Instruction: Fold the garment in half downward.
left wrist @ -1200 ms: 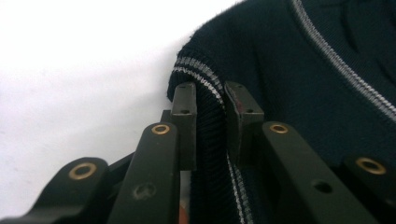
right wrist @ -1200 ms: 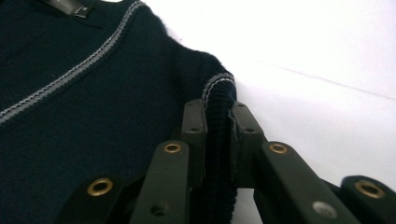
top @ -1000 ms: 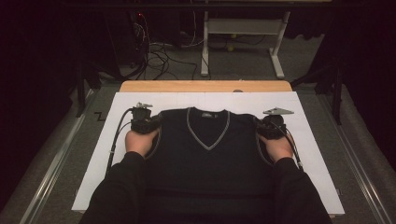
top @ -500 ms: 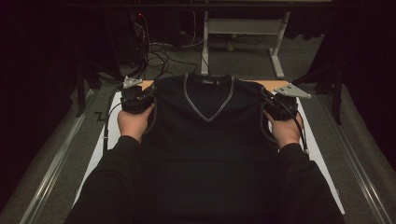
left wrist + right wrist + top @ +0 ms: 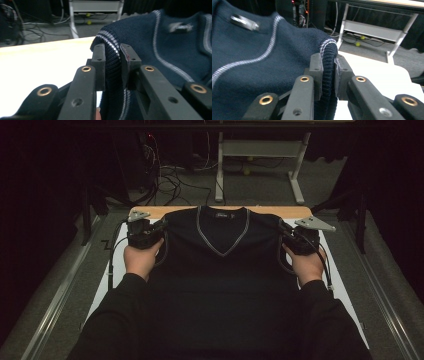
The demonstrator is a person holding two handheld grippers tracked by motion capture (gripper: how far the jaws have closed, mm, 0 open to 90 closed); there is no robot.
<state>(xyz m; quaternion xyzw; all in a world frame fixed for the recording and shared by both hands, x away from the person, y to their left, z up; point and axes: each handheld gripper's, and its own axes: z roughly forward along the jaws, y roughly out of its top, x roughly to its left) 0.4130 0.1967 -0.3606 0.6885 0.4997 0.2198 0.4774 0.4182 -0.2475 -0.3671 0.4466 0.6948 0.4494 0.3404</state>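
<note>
Dark navy knitted sleeveless V-neck vest with pale striped trim [image 5: 222,270], hanging spread between both hands above the white tabletop [image 5: 345,285], collar toward the far wooden table edge [image 5: 150,212]. Pinched at each ribbed shoulder edge to keep the front flat and wide, likely for laying out or folding. Left gripper [image 5: 113,67] nearly closed, fingers [image 5: 99,65] clamped on the ribbed armhole band; right gripper [image 5: 328,75] likewise almost shut on the opposite band. Beyond the vest's collar: bare table strip, then grey floor with cables [image 5: 170,175] and a white metal frame [image 5: 260,155]. Either side of the vest: white surface free, dark rails [image 5: 60,285] bounding it.
</note>
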